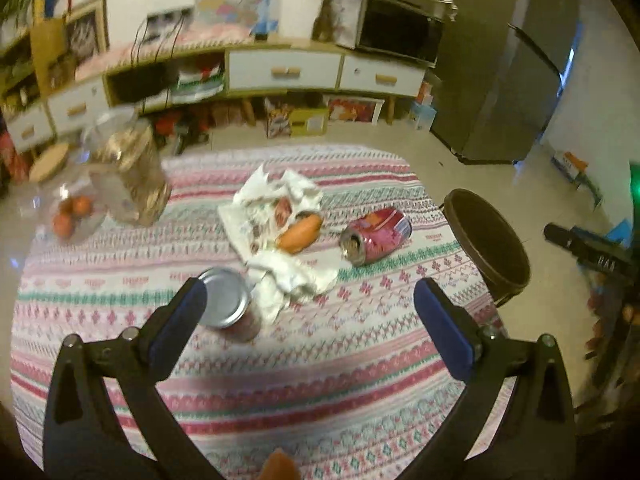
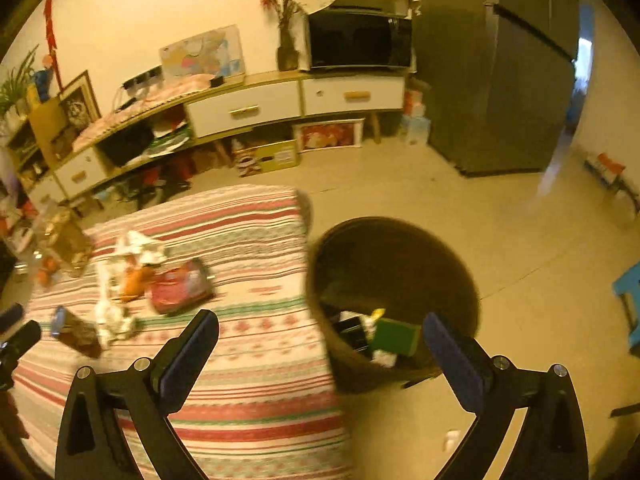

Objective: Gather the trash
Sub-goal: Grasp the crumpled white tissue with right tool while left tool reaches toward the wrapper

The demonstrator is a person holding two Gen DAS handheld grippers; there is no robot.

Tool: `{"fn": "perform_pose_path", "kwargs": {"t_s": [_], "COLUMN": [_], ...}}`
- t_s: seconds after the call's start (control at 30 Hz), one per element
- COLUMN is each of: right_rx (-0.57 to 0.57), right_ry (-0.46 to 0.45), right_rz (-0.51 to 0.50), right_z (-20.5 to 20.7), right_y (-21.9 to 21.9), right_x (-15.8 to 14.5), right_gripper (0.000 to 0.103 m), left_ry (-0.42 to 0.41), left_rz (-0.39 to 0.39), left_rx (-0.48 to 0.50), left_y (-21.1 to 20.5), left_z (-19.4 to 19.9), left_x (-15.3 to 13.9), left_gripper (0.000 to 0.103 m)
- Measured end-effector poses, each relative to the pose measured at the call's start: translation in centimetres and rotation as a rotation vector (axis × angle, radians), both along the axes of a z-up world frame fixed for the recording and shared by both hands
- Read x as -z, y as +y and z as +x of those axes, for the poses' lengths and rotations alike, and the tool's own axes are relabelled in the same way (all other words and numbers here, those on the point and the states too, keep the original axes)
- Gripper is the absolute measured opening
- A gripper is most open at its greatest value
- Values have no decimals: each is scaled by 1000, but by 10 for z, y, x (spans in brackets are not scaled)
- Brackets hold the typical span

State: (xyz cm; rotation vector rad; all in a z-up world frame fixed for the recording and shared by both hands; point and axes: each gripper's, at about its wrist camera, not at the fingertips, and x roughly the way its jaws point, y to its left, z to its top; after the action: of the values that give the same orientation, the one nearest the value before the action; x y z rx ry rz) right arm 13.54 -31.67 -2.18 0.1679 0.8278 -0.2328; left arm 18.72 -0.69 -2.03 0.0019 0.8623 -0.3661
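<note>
On the striped tablecloth [image 1: 360, 360] lie crumpled white paper [image 1: 276, 216] with an orange sausage-like piece [image 1: 300, 232] on it, a crushed red can [image 1: 376, 236] on its side, and an upright can with a silver top [image 1: 226, 304]. My left gripper [image 1: 310, 296] hangs open and empty above the cloth, its left finger right beside the upright can. A dark round bin [image 2: 392, 264] stands on the floor off the table's right edge, with a green box [image 2: 396, 336] and other scraps inside. My right gripper [image 2: 320, 324] is wide open and empty, over the bin's near rim.
A glass jar [image 1: 136, 172] and a clear bowl of red fruit [image 1: 72, 212] stand at the table's far left. A small orange thing [image 1: 280, 466] shows at the near edge. Behind are a low drawer cabinet [image 2: 244, 110], a microwave [image 2: 360, 40] and a grey fridge [image 2: 500, 80]. A blue stool [image 2: 628, 300] stands at the right.
</note>
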Motion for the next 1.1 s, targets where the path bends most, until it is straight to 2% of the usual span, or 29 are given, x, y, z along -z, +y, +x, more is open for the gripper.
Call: {"fn": "perform_pose_path", "kwargs": {"t_s": [0.2, 0.33, 0.43, 0.67, 0.73, 0.8, 0.97, 1.1], "right_rx": [-55, -97, -133, -253, -282, -307, -342, -341], "right_ry": [41, 79, 98, 138, 149, 168, 204, 217], "right_rz": [-45, -42, -14, 109, 130, 166, 245, 277], "right_z": [12, 25, 37, 70, 80, 93, 119, 134], "right_y": [37, 63, 82, 137, 151, 165, 190, 200], "right_x": [3, 9, 15, 37, 46, 59, 85, 99], "right_gripper": [103, 103, 103, 102, 95, 78, 72, 71], "left_ry": [81, 149, 156, 135, 144, 162, 199, 207], "left_rz": [7, -34, -37, 15, 10, 1, -42, -21], "left_rx": [-2, -33, -75, -167, -191, -215, -246, -247], "left_y": [32, 58, 77, 109, 119, 129, 144, 145], "left_z": [7, 16, 22, 31, 35, 40, 45, 46], "left_x": [0, 1, -1, 2, 6, 10, 17, 22], "left_gripper": [103, 103, 103, 103, 103, 103, 103, 103]}}
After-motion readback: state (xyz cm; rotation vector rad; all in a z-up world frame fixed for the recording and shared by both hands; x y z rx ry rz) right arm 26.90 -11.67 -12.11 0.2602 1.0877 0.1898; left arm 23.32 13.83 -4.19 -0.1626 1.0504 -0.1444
